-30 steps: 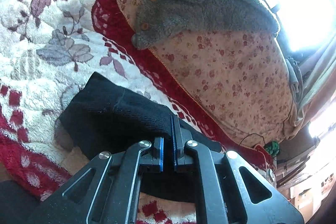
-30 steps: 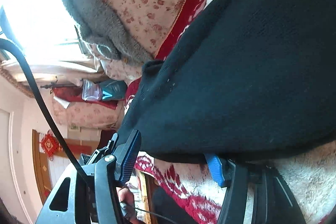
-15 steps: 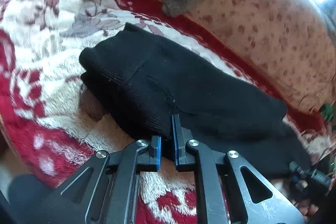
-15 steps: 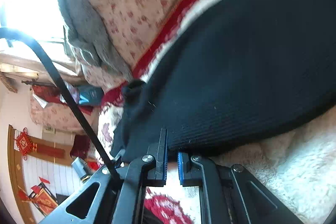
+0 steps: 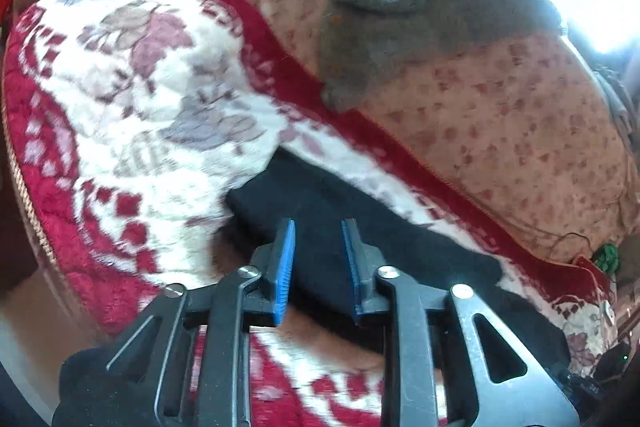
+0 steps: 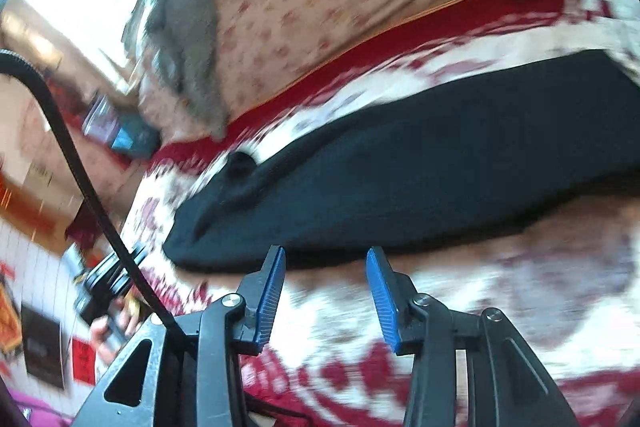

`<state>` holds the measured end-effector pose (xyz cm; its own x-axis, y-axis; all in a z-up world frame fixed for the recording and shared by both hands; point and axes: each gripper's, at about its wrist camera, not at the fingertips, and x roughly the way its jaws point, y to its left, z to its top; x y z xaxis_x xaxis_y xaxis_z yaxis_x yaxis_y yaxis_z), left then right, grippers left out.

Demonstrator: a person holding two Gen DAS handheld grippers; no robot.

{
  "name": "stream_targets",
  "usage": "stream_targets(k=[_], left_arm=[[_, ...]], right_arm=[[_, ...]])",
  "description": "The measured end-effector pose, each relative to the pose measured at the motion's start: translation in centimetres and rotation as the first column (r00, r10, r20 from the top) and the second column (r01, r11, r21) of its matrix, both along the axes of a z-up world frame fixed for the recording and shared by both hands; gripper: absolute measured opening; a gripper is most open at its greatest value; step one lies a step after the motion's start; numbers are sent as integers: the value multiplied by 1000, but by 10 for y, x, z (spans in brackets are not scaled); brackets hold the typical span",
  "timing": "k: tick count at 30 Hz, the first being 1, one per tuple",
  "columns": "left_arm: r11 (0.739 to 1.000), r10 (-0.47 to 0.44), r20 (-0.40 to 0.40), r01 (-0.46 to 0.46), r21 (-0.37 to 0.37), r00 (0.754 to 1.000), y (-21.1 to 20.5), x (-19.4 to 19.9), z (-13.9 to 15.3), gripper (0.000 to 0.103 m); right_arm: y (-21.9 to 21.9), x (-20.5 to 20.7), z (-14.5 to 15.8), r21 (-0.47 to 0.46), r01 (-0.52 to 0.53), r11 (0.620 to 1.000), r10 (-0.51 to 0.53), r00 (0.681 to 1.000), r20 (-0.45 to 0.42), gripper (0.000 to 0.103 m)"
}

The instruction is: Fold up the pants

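The black knit pants [image 5: 400,251] lie folded in a long strip on the red and white floral blanket [image 5: 140,87]. My left gripper [image 5: 319,227] hovers over their left end. Its jaws are opening, and black cloth shows in the gap, but the blue pads [image 5: 285,267] do not press on it. In the right wrist view the pants [image 6: 440,179] stretch across the middle. My right gripper [image 6: 326,253] sits just short of their near edge with its jaws opening. Only blanket [image 6: 520,287] and the pants' rim show between them.
A grey fluffy garment [image 5: 420,27] lies on a floral quilt [image 5: 500,131] behind the blanket. A blue packet [image 6: 132,139] sits past the bed's edge. A black cable [image 6: 60,131] crosses the right wrist view at left, above a hand [image 6: 108,331] on the other gripper.
Both grippers were shut half a second ago and now stand apart. The left one has let go of the pants' edge. The right one has drawn back from the pants.
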<state>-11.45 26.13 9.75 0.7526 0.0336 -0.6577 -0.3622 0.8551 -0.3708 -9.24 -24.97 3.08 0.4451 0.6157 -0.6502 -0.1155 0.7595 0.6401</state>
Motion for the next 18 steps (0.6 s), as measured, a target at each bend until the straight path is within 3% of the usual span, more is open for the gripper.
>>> stream_targets(k=[2,6,9,14,18], left_arm=[[998,-55,28,56,-20,998,-17,6,5,53],[985,-172,19,172,-28,985,-58,26,7,54],[959,-281,-15,280,-54,960,-98,45,0,54],[878,-475,-52,470,-89,878,-176,67,-11,54],[797,-604,-90,597,-89,792,-241,82,-23,54]], right_arm=[[-28,0,-2,-4,91,996,-91,996,-19,41],[-81,-7,-11,-23,260,965,-261,964,-44,50],[-111,-11,-17,-14,328,945,-328,942,-65,50],[-141,-5,-26,65,386,920,-381,921,-78,50],[-149,5,-30,90,413,906,-407,910,-74,50]])
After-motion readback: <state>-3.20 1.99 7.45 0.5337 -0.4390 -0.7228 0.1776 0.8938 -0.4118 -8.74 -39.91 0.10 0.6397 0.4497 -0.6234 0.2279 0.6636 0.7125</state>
